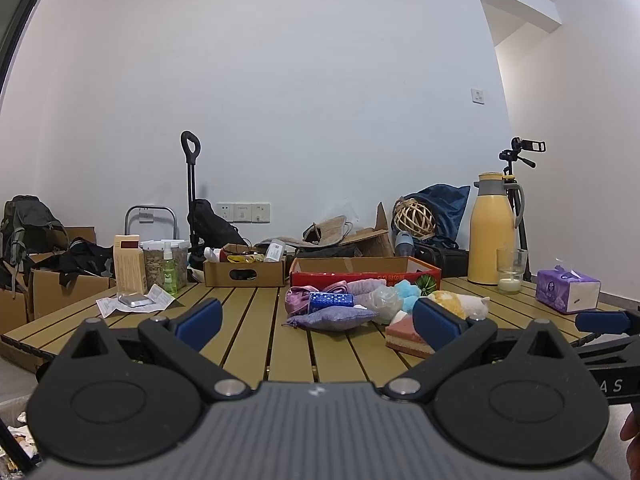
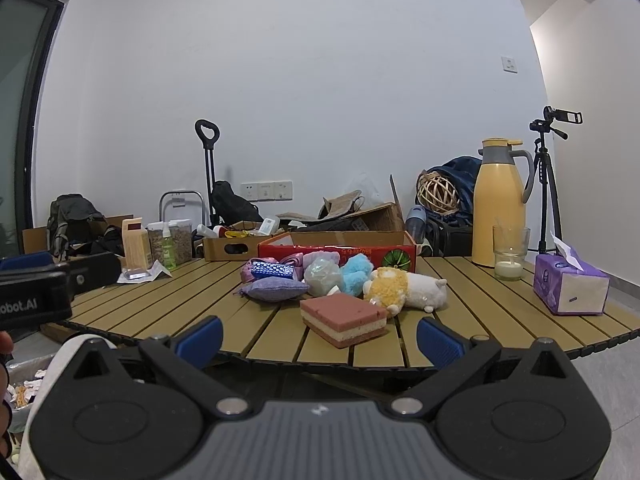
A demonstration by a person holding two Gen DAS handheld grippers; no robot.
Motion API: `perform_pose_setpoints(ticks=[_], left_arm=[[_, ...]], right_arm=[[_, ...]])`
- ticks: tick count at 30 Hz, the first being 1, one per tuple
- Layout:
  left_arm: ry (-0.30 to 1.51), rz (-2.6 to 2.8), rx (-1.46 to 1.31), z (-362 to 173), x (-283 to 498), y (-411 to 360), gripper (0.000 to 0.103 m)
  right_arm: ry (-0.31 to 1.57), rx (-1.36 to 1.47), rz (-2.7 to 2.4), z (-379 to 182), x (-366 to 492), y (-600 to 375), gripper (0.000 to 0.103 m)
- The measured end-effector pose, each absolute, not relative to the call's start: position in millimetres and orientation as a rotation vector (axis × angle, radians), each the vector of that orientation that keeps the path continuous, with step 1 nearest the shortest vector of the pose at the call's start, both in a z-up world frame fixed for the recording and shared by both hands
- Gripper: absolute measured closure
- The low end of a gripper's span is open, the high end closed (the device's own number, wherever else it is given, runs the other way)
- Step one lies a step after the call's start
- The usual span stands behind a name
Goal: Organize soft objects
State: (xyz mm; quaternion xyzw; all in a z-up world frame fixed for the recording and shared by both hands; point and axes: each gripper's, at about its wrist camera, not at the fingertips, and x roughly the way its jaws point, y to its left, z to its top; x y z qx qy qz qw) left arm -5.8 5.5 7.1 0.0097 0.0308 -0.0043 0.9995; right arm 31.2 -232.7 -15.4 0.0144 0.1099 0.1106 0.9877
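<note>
1. While both tools hang back at the near edge of the slatted tan table (image 2: 500, 312), nothing is held: the right gripper (image 2: 320, 338) has its blue-padded jaws spread wide with only air between them, and the left gripper (image 1: 316, 322) is likewise wide apart and empty.
2. Nearest to the right gripper lies the pink-and-cream layered sponge block (image 2: 344, 320), flat on the slats and just ahead of its jaws; in the left wrist view the same block sits behind the left gripper's right pad.
3. Just behind it lies the yellow-and-white plush animal (image 2: 404, 288) on its side, touching the block's far corner.
4. Further back the rest of the soft things are bunched together: a lavender fabric sachet (image 2: 276, 289), a pale green mesh bath puff (image 2: 323, 278), a fluffy light-blue puff (image 2: 357, 272), a blue sparkly roll (image 2: 272, 270) and folded pink cloth (image 2: 294, 259) behind it.
5. Beyond the heap stands the red cardboard tray box (image 2: 336, 249), open-topped, which I judge to be where the soft things go.
6. Judging by this, the task is at its start, with the first pick not yet made.
7. That pick probably calls for the right gripper to move forward, straddle the sponge block across its narrow width, and close gently, since foam will squash.
</note>
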Motion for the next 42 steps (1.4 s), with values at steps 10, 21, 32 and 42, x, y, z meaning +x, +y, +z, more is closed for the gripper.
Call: perform_pose_setpoints(ticks=[10, 21, 32, 42], left_arm=[[0.065, -0.014, 0.019, 8.0, -5.7, 3.8, 0.000], [0.085, -0.037, -0.020, 6.6, 3.2, 8.8, 0.000], [0.075, -0.073, -0.012, -4.4, 77.4, -1.5, 0.000], [0.279, -0.309, -0.052, -6.7, 213.7, -17.2, 0.011]], right_arm=[[0.211, 0.032, 0.220, -14.4, 30.7, -233.7, 0.000], [0.166, 0.009, 0.179, -12.9, 28.0, -234.0, 0.000], [0.318, 0.059, 0.148, -23.1, 88.8, -249.9, 0.008], [0.478, 0.262, 0.173, -44.5, 187.2, -254.2, 0.041]])
